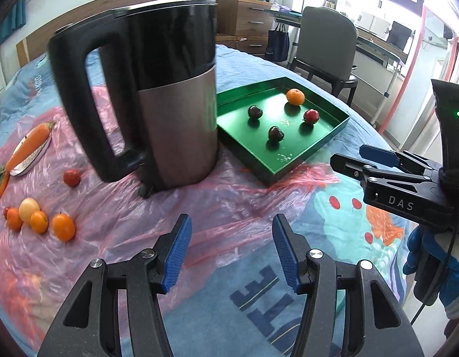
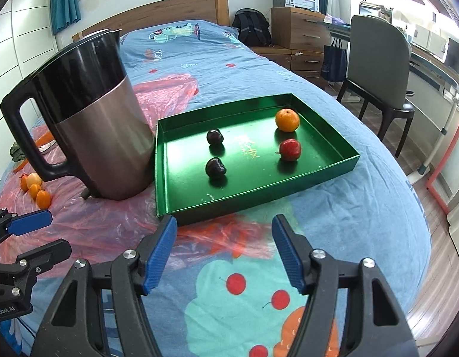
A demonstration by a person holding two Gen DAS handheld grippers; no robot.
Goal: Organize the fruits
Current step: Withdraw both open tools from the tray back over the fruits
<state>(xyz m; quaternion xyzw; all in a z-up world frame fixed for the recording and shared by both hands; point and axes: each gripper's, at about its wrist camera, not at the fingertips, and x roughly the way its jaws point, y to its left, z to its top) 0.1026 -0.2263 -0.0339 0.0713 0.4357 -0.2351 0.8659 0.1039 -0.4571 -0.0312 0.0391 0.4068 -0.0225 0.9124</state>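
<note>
A green tray lies on the bed and holds an orange, a red fruit and two dark fruits. The left wrist view shows the same tray. It also shows loose fruit on the pink plastic at the left: several small oranges, a yellow fruit and a red fruit. My left gripper is open and empty over the bedspread. My right gripper stands wide open and empty just short of the tray's near edge. Each gripper shows in the other's view, the left gripper and the right gripper.
A tall black and steel kettle stands between the tray and the loose fruit. A carrot rests on a small plate at the far left. A gloved hand holds the right gripper. A chair and a desk stand beside the bed.
</note>
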